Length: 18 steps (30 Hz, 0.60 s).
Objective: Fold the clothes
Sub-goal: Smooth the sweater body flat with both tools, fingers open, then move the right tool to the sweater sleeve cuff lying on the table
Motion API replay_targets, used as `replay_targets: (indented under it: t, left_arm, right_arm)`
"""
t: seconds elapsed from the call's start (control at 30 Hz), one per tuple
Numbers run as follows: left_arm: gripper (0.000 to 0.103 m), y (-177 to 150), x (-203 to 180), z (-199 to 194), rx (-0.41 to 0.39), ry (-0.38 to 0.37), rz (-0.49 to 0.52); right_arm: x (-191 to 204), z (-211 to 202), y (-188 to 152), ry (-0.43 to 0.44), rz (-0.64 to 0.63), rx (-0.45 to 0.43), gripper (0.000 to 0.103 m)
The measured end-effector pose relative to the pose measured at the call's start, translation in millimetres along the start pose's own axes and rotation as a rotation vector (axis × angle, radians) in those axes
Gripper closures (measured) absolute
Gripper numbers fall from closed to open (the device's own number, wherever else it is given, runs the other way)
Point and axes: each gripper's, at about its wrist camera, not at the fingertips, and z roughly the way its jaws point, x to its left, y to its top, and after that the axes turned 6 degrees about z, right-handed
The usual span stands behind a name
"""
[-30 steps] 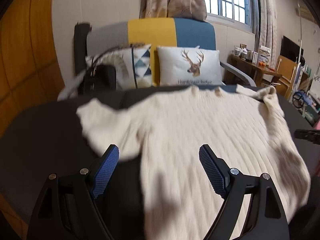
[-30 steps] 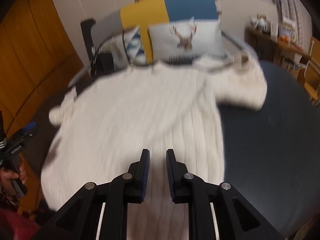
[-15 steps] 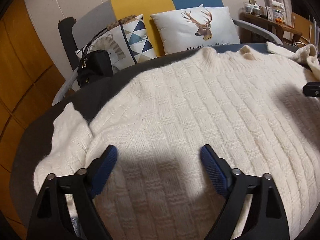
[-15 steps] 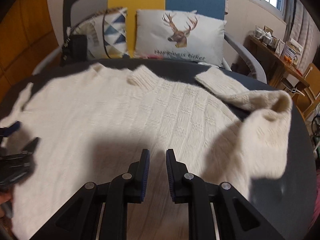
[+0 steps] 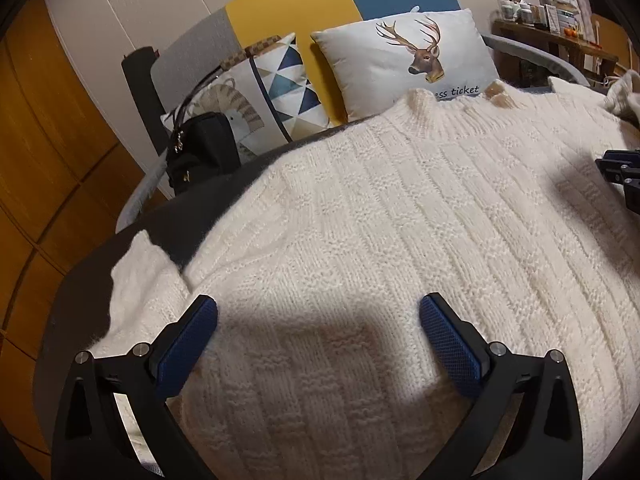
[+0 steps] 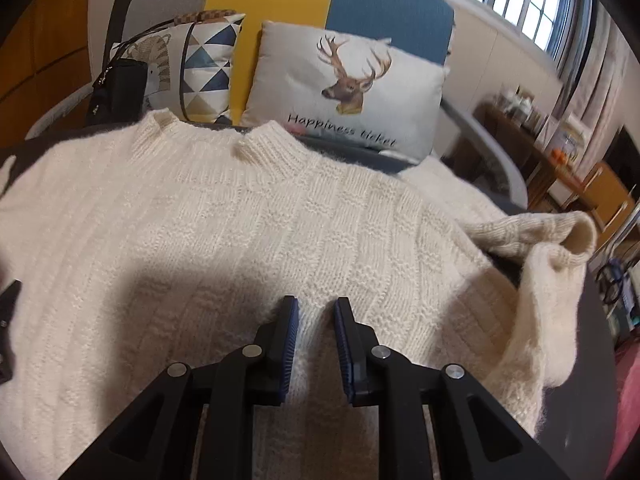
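Observation:
A cream knitted sweater lies spread flat on a dark round table, collar toward the sofa. My left gripper is wide open, low over the sweater's lower left part near the left sleeve. My right gripper hovers over the sweater body with its jaws nearly closed, a narrow gap between the pads and nothing held. The right sleeve lies bunched and folded over at the right. The right gripper's tip shows at the right edge of the left wrist view.
A sofa with a deer pillow, a triangle-pattern pillow and a black bag stands right behind the table. A wooden side table with small items is at the far right. An orange wooden wall is at the left.
Both grippers have moved lower and closer over the sweater. The left gripper stays wide open and the right gripper stays nearly closed. The sweater lies as it did.

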Motion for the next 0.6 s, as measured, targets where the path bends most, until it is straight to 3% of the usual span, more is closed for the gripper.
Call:
replay_targets:
  t: [0.1, 0.4, 0.6]
  left_arm:
    - [0.000, -1, 0, -1, -0.004, 0.008, 0.003]
    - [0.000, -1, -2, -3, -0.011, 0.028, 0.020]
    - [0.000, -7, 8, -3, 0.004, -0.044, -0.020]
  right_arm:
    - [3, -1, 0, -0.025, -0.016, -0.014, 0.085]
    - [-16, -6, -6, 0.049, 0.066, 0.012, 0.085]
    - [-24, -18, -20, 0.044, 0.091, 0.019, 0.085]
